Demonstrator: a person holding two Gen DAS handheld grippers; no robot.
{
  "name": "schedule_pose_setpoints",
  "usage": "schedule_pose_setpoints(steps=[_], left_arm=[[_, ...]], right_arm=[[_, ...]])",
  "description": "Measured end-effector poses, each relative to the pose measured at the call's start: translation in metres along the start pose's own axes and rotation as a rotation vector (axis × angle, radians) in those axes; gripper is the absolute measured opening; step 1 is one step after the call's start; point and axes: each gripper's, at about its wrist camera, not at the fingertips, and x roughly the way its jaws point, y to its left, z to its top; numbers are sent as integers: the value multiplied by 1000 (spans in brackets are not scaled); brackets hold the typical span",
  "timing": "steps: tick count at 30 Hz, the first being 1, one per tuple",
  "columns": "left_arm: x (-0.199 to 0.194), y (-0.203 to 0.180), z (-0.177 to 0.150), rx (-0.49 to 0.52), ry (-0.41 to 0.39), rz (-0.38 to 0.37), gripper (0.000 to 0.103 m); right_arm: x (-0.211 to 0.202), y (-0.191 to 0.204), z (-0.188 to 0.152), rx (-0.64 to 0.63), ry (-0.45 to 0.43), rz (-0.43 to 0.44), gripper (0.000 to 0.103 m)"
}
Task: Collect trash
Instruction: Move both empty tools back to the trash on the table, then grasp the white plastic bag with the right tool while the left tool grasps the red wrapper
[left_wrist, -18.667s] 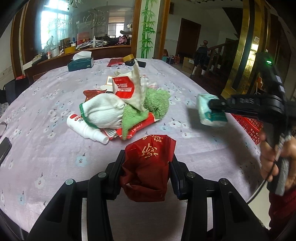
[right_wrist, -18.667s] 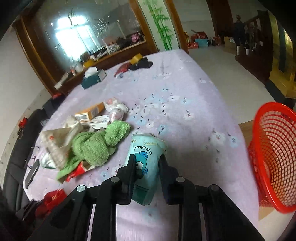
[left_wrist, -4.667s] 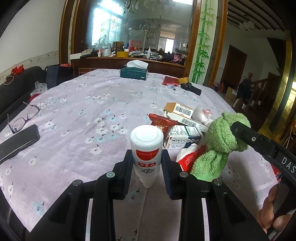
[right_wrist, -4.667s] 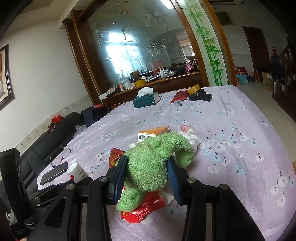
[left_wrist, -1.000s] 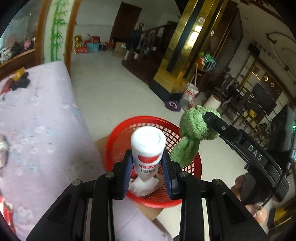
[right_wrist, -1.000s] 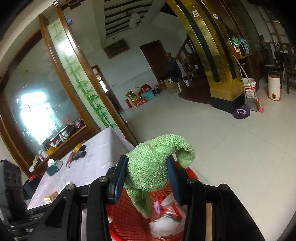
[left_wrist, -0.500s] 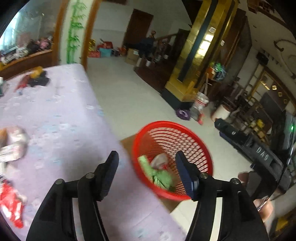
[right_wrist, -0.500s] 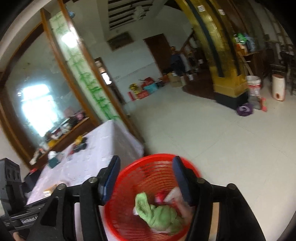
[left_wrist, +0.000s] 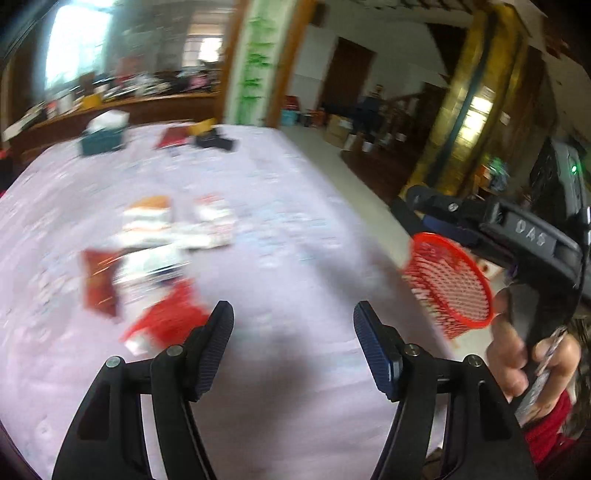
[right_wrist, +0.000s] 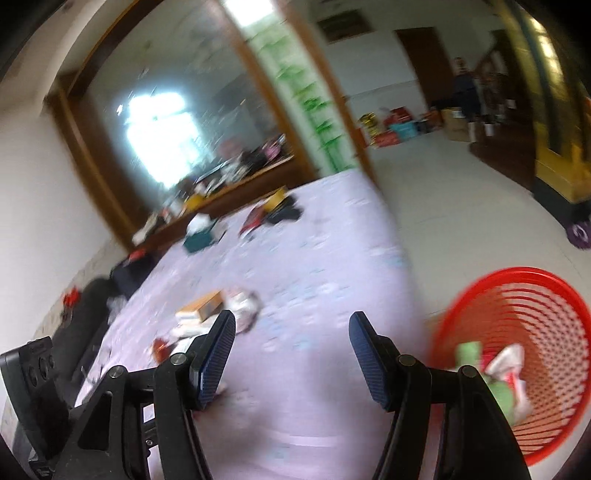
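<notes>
My left gripper (left_wrist: 293, 321) is open and empty over the near edge of the purple flowered table (left_wrist: 280, 206). My right gripper (right_wrist: 291, 332) is open and empty too, above the table's right side. A blurred pile of trash (left_wrist: 155, 254) lies on the table ahead-left of the left gripper: red wrappers, white boxes, an orange box. The pile also shows in the right wrist view (right_wrist: 214, 314). The red mesh basket (right_wrist: 535, 354) stands past the table's right edge and holds the green cloth (right_wrist: 495, 384) and white trash. The basket also shows in the left wrist view (left_wrist: 450, 280).
A teal tissue box (left_wrist: 103, 138), a red packet (left_wrist: 173, 136) and a black item (left_wrist: 216, 142) lie at the table's far end. A wooden sideboard (left_wrist: 110, 107) stands behind it. A dark sofa (right_wrist: 92, 314) runs along the left. Tiled floor (right_wrist: 461, 206) lies to the right.
Both grippers have swung left from over the basket back over the table. The bottle and green cloth were let go into the basket a moment earlier. Both views are motion-blurred.
</notes>
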Motion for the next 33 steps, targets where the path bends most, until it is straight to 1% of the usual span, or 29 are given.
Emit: schedule_pose_setpoints(steps=[2, 5, 8, 9, 12, 14, 17, 19, 22, 23, 26, 28, 29, 30, 33], left_arm=[[-7, 22, -6, -44, -1, 24, 66], [-14, 62, -12, -106, 2, 70, 66], [-16, 83, -16, -145, 6, 88, 66], [-16, 91, -17, -160, 8, 88, 66], [-13, 103, -18, -179, 16, 91, 66], [-13, 106, -18, -183, 16, 91, 66], [-4, 106, -18, -173, 36, 84, 66], [4, 105, -17, -159, 55, 83, 66], [19, 98, -14, -125, 85, 78, 66], [24, 96, -14, -117, 97, 78, 66], [42, 92, -14, -116, 130, 76, 66], [51, 92, -12, -125, 143, 76, 66], [54, 91, -11, -131, 146, 76, 66], [58, 90, -10, -137, 145, 69, 66], [65, 87, -7, -137, 144, 67, 66]], right_arm=[[21, 20, -2, -23, 58, 35, 68], [56, 43, -2, -26, 140, 62, 68], [92, 57, -1, -23, 205, 51, 68], [110, 60, 1, -24, 229, 37, 67], [152, 63, 8, -36, 258, -20, 66], [174, 63, 11, -49, 277, -33, 66], [205, 67, 12, -111, 289, -56, 65], [216, 69, 10, -152, 289, -67, 65], [223, 70, 8, -197, 281, -77, 57], [225, 69, 7, -201, 280, -82, 53], [229, 59, 7, -175, 289, -64, 30], [227, 57, 7, -166, 282, -41, 23], [224, 56, 7, -170, 275, -29, 13], [221, 56, 7, -174, 271, -24, 10], [213, 54, 8, -161, 259, -4, 9]])
